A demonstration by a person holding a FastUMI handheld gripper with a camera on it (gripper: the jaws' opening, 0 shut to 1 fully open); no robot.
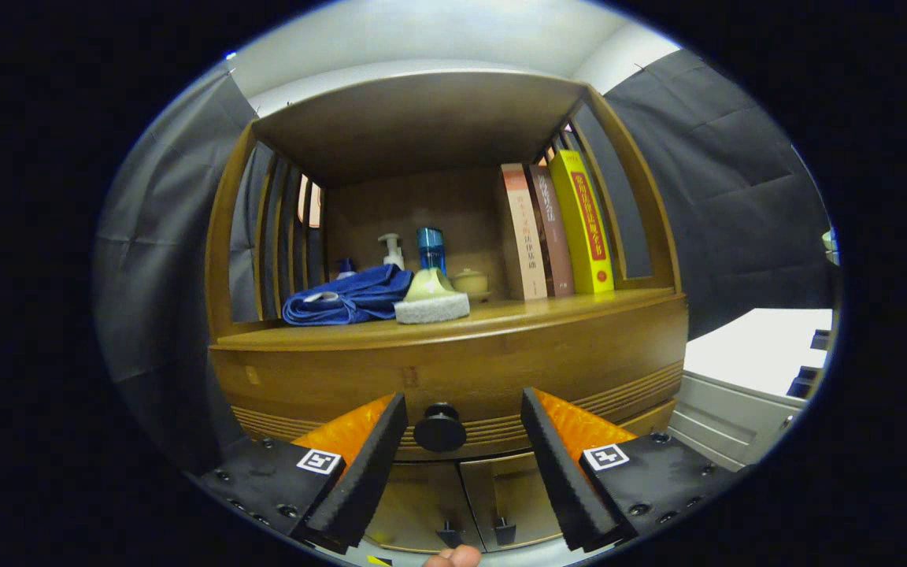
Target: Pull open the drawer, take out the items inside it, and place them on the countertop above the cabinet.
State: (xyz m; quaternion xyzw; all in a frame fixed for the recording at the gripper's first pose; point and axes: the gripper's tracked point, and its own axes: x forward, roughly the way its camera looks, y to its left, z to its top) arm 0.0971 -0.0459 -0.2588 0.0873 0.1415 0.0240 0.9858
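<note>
While I held level with the cabinet front, these lines were my read.
Drawer (453, 378): shut, its face flush under the countertop edge.
Knob (439, 428): round, dark, centred between my fingers, clear gaps either side.
Gripper (464, 416): I had it spread wide, touching nothing.
Countertop (548, 309): bare strip along the front lip.
Blue cloth (351, 296): heaped toward the slatted side, sponge (431, 299) just beside it.
Books (554, 228): upright against the far side post.
Lower doors (461, 496): closed beneath the drawer.
</note>
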